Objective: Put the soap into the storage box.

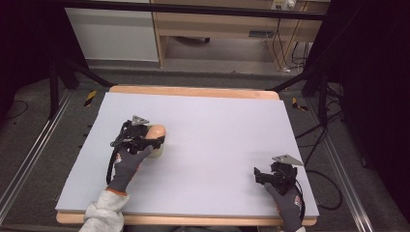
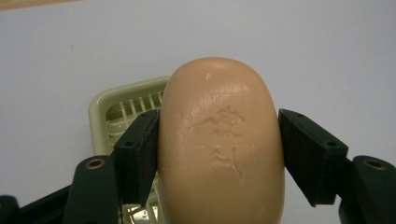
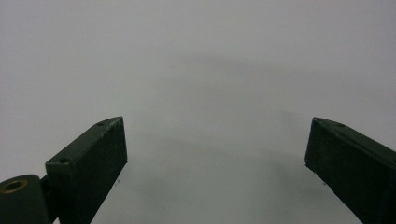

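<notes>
1. Far left on the table (image 1: 203, 116): left tongs (image 1: 153, 140), in a grey-gloved hand (image 1: 126, 166) with a pale sleeve (image 1: 104, 212) behind, clamped on a tan bar of soap (image 1: 156, 131).
2. Seen close from the left gripper view: soap (image 2: 222, 140) pinched at both long sides between the black jaws, stamped face toward the camera, held above a pale green slatted soap dish (image 2: 122, 109) on the grey surface.
3. From the high view, dish (image 1: 157, 153) partly hidden under the tongs and soap; whether soap and dish touch cannot be told.
4. Far right, near the table's front corner and well apart from the soap: right tongs (image 1: 258, 174), gripped by a second gloved hand (image 1: 289, 200), jaws spread wide with nothing between them.
</notes>
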`<action>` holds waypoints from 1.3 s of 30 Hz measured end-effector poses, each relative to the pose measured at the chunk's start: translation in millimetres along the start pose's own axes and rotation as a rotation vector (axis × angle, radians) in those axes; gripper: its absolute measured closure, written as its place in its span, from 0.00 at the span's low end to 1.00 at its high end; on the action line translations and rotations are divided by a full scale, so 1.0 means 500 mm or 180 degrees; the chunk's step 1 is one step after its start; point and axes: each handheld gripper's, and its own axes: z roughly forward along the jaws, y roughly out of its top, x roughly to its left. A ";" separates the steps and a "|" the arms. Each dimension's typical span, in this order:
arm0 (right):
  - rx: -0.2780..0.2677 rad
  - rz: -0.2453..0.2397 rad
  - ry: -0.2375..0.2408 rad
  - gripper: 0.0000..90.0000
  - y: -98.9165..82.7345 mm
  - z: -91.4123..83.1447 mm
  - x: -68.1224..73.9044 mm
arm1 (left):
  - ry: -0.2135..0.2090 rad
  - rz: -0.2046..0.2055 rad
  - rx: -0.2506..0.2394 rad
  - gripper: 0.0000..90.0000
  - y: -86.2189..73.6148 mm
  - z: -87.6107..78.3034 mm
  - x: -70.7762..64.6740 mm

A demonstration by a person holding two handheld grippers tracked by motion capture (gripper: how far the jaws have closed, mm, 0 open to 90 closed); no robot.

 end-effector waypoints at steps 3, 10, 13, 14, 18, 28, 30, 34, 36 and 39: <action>0.0006 0.0019 0.0000 0.07 0.000 0.000 0.001 | 0.0045 0.0001 0.0008 0.36 0.000 0.005 0.005; 0.0007 0.0011 -0.0003 0.07 0.000 0.001 0.001 | 0.0074 -0.0058 0.0019 0.36 0.001 0.016 0.018; 0.0007 0.0011 -0.0004 0.07 0.000 0.001 0.001 | 0.0088 -0.0070 0.0021 0.36 0.002 0.020 0.024; 0.0008 0.0015 -0.0003 0.07 0.000 0.001 0.001 | 0.0093 -0.0088 0.0016 0.36 0.001 0.022 0.025; 0.0011 0.0011 -0.0001 0.07 0.000 0.001 0.001 | 0.0116 -0.0109 0.0043 0.36 -0.001 0.029 0.033; 0.0020 0.0032 0.0008 0.07 0.000 0.002 0.001 | 0.0164 -0.0152 0.0092 0.36 -0.008 0.042 0.052; 0.0015 0.0028 0.0003 0.07 0.000 0.002 0.001 | 0.0163 -0.0144 0.0112 0.36 -0.009 0.046 0.054; 0.0019 0.0040 0.0009 0.07 0.000 0.002 0.001 | 0.0183 -0.0151 0.0144 0.36 -0.012 0.056 0.059; 0.0018 0.0042 0.0008 0.07 0.000 0.002 0.001 | 0.0189 -0.0161 0.0159 0.36 -0.014 0.058 0.062; 0.0020 0.0041 0.0007 0.07 0.000 0.002 0.001 | 0.0202 -0.0159 0.0173 0.36 -0.017 0.061 0.066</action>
